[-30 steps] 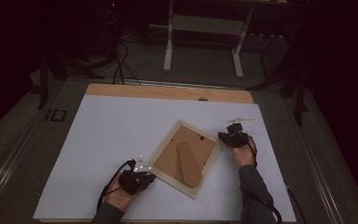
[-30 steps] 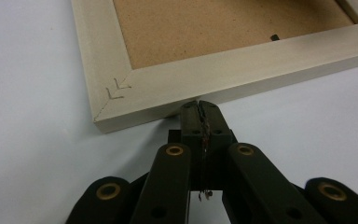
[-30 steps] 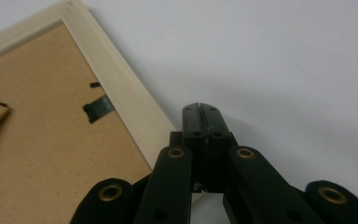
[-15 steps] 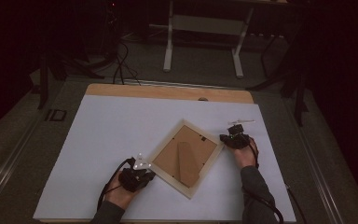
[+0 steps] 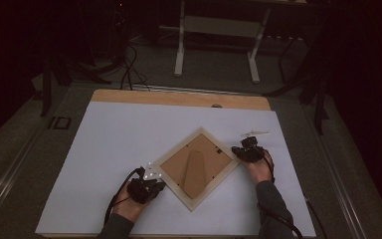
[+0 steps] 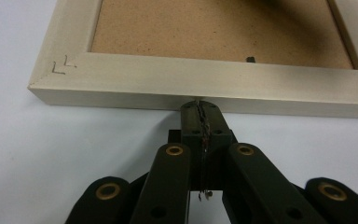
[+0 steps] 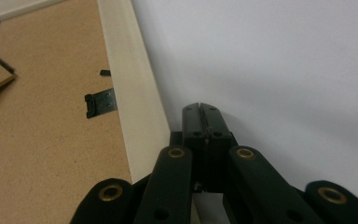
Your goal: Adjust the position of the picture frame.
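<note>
Barely moves since a second ago: picture frame (image 5: 198, 168) lies face down, cornerwise on the white tabletop (image 5: 104, 144). Left gripper (image 6: 199, 105) touches one edge, jaws shut on nothing. Right gripper (image 7: 200, 108) sits beside another edge, jaws shut too. Could spin the frame if pushed unevenly. Both hands low, forearms flat.

The high view looks forward and down from 6 o'clock, far off, over the whole table (image 5: 104, 149). Both gripper views ride low and close (nearly skimming the tabletop), and all three share the picture frame (image 5: 197, 168) (image 6: 205, 79) (image 7: 130, 93).
</note>
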A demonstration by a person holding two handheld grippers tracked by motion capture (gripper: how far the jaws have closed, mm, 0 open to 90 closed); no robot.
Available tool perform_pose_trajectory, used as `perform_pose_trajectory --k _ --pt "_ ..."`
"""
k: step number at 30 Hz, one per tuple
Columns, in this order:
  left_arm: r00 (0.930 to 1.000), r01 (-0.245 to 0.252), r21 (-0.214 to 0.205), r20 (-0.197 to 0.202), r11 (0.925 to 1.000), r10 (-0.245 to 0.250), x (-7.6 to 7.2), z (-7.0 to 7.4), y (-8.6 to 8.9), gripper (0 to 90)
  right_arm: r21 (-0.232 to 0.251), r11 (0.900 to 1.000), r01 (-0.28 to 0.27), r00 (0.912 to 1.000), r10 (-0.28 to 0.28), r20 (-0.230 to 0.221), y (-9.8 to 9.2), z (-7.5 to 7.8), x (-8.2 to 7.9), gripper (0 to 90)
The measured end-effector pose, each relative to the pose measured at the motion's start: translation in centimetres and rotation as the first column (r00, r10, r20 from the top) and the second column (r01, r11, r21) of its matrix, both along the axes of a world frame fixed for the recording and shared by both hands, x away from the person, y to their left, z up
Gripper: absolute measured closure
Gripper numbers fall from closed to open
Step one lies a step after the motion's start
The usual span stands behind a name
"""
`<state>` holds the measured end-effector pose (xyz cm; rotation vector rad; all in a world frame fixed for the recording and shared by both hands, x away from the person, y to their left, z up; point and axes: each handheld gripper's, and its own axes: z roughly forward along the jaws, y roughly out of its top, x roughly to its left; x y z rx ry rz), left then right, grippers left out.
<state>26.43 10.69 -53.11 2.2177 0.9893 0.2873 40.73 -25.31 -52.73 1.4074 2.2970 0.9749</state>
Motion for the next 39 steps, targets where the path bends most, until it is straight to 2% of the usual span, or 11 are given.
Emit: perform_pose_trajectory --k 3,16,23,29,30,34,38,39 --pt "0.9999 -0.01 0.009 0.007 0.9999 0.01 0.1 0.0 0.0 90.0 -0.009 0.9999 -0.011 0.9999 0.011 -0.001 0.0 0.1 -0.1 90.0" --pt "0.9984 -0.057 -0.016 -0.007 0.9983 0.056 1.3 -0.1 0.5 90.0 -0.005 0.9996 -0.028 0.9995 0.028 -0.013 -0.3 0.1 -0.6 90.0" --pt "0.9974 -0.07 -0.023 -0.017 0.9973 0.069 1.7 0.0 0.7 90.0 -0.03 0.999 -0.032 0.9993 0.031 -0.022 -0.1 0.3 -0.6 90.0" --pt "0.9935 -0.113 -0.033 -0.012 0.993 0.113 2.4 -0.1 1.0 90.0 -0.03 0.9989 -0.035 0.9991 0.034 -0.025 0.0 0.3 -0.9 90.0" --pt "0.9929 -0.118 -0.03 -0.016 0.9925 0.118 2.5 -0.1 1.0 90.0 -0.03 0.9988 -0.038 0.999 0.037 -0.026 -0.1 0.3 -0.9 90.0" --pt "0.9903 -0.139 0.021 0.006 0.9901 0.139 3.4 0.1 0.9 90.0 -0.033 0.998 -0.054 0.9982 0.053 -0.03 -0.1 0.3 -1.1 90.0" --pt "0.9896 -0.144 -0.021 -0.011 0.9894 0.143 4.1 -0.1 1.6 90.0 -0.038 0.9975 -0.059 0.9979 0.058 -0.03 0.0 0.4 -1.4 90.0" --pt "0.9886 -0.15 -0.02 -0.012 0.9885 0.15 4.2 0.0 1.7 90.0 -0.029 0.9977 -0.061 0.9977 0.06 -0.031 0.0 0.3 -1.6 90.0"
